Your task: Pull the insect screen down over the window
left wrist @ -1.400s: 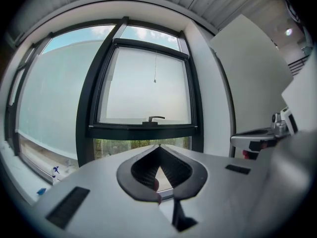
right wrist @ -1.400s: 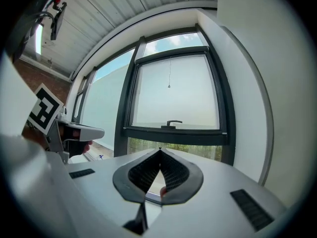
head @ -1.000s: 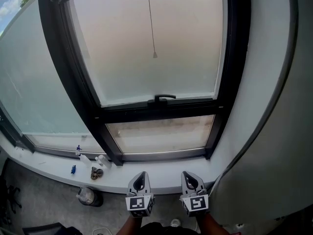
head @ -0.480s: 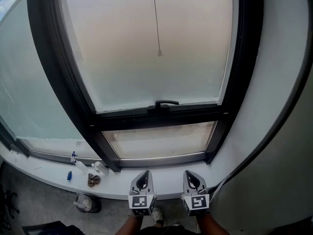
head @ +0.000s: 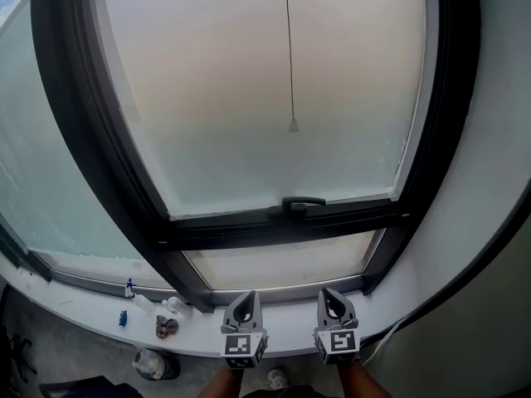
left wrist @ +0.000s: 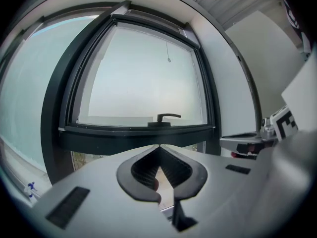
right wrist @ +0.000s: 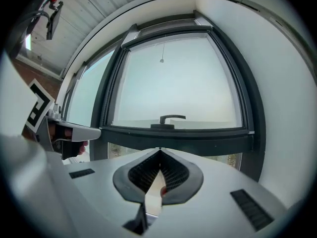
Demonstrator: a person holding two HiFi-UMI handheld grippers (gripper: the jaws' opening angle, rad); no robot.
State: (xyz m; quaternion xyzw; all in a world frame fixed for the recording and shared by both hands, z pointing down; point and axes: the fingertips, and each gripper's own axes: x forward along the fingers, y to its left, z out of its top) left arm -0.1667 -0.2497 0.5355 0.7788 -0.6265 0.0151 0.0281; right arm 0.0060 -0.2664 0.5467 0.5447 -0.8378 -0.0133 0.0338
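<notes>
The window handle (head: 297, 203) sits mid-rail on the dark window frame (head: 124, 181). Straight above the handle, the insect screen's pull cord (head: 292, 125) hangs against the pale pane, its small end weight well clear of both tools. Below the handle, just over the white sill (head: 290, 320), the left gripper (head: 246, 301) and right gripper (head: 332, 298) are both clenched on nothing. Small bottles (head: 170, 305) stand on the sill, down-left of the handle.
</notes>
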